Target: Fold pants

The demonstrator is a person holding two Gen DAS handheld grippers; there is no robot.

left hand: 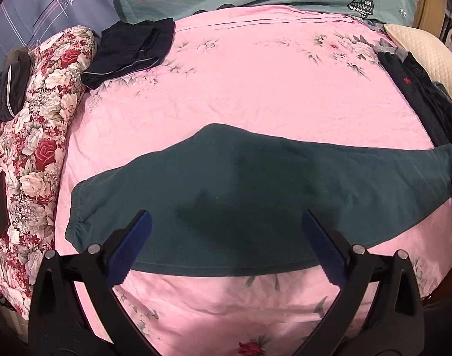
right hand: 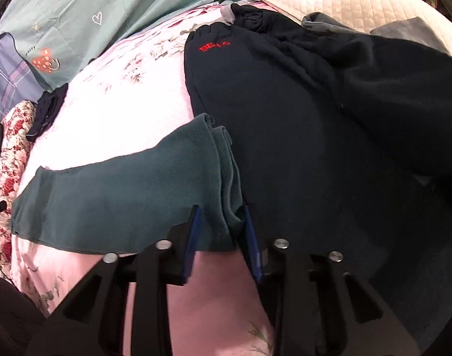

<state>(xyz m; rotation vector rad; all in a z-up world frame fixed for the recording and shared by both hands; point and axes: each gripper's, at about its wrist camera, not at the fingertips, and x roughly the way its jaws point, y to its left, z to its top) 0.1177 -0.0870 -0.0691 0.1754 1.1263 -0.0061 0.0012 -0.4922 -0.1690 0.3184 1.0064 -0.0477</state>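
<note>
Dark teal pants (left hand: 255, 192) lie folded lengthwise across the pink floral sheet (left hand: 270, 89), with an elastic cuff end at the left. My left gripper (left hand: 226, 216) hovers over their middle, blue pads wide apart and holding nothing. In the right wrist view the pants' right end (right hand: 122, 201) is bunched between the blue pads of my right gripper (right hand: 221, 210). This gripper is shut on that edge, right beside a dark navy garment.
A heap of dark navy clothes (right hand: 300, 118) with red lettering lies at the right, against a cream pillow (left hand: 427, 53). A folded dark garment (left hand: 131, 50) sits at the back left. A rolled floral quilt (left hand: 33, 148) borders the left side.
</note>
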